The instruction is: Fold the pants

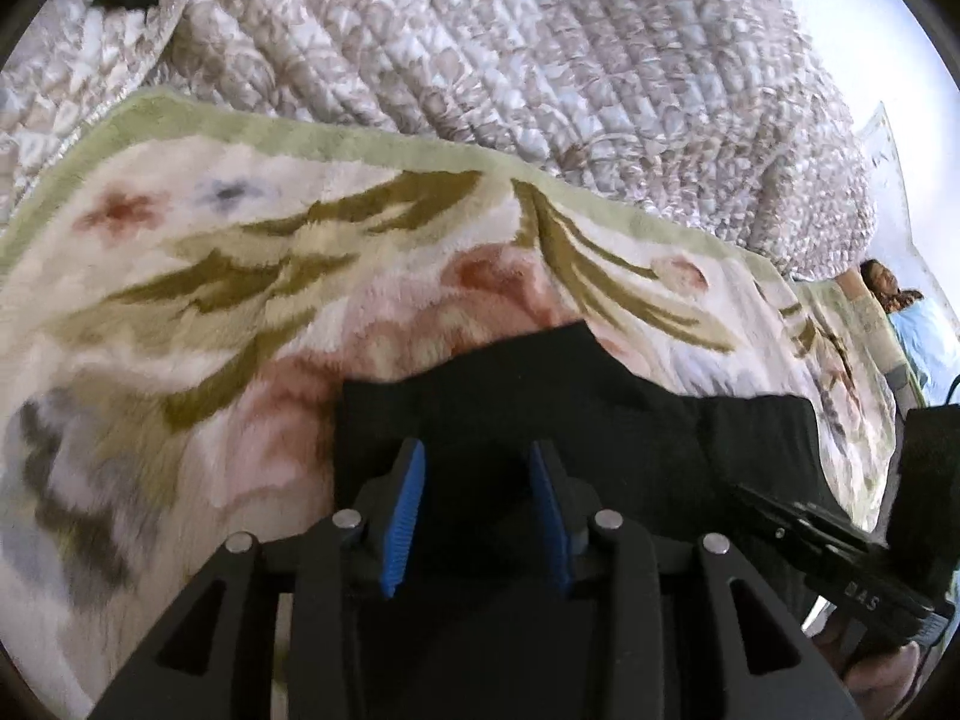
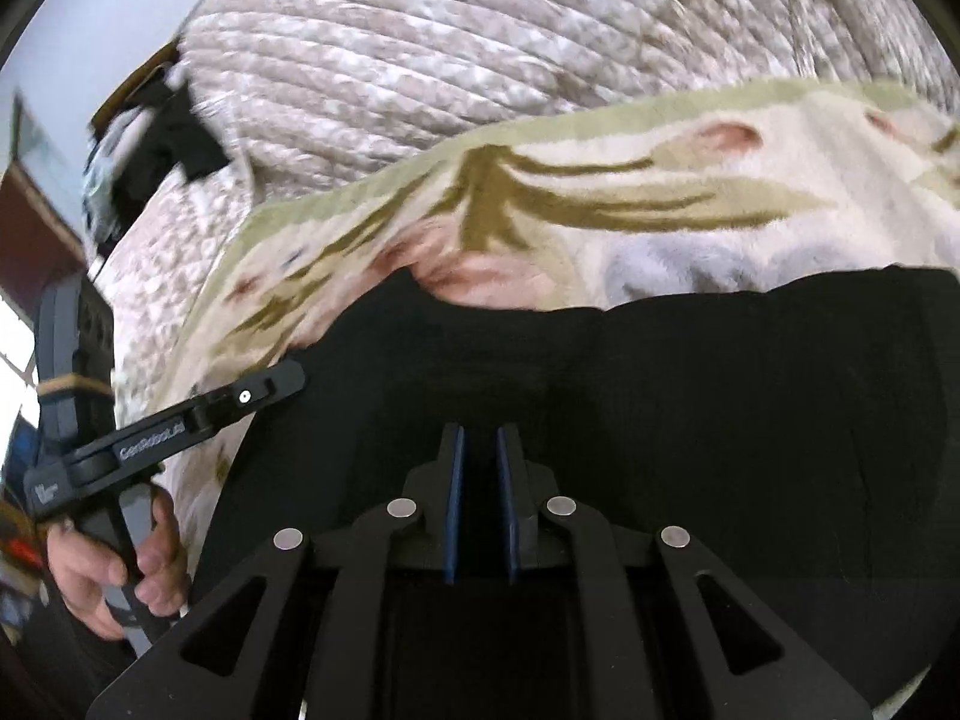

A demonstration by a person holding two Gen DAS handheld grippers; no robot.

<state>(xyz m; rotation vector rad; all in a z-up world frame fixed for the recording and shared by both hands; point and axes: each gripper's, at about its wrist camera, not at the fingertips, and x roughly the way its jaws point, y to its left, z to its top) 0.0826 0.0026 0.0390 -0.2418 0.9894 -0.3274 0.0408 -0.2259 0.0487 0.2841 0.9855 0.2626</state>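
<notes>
**Left wrist view: black pants under both tongs**

Left tongs (image 1: 477, 510) are standing apart over the black pants (image 1: 600, 438), blue pads (image 1: 405, 516) gripping nothing. Right tongs (image 2: 480, 504) are sitting nearly together with a narrow gap; whether cloth is pinched, cannot tell. Pants are lying on the floral blanket (image 1: 240, 276) ahead; quilt (image 1: 540, 60) beyond.

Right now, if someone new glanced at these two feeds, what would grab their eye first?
The black pants dominate, spread dark across the pale floral blanket in the lower half of both views. Next come the blue pads of the left hand-held gripper, parted over the black fabric, while the right hand-held gripper stands nearly closed. Behind, a quilted bedspread fills the top.
</notes>
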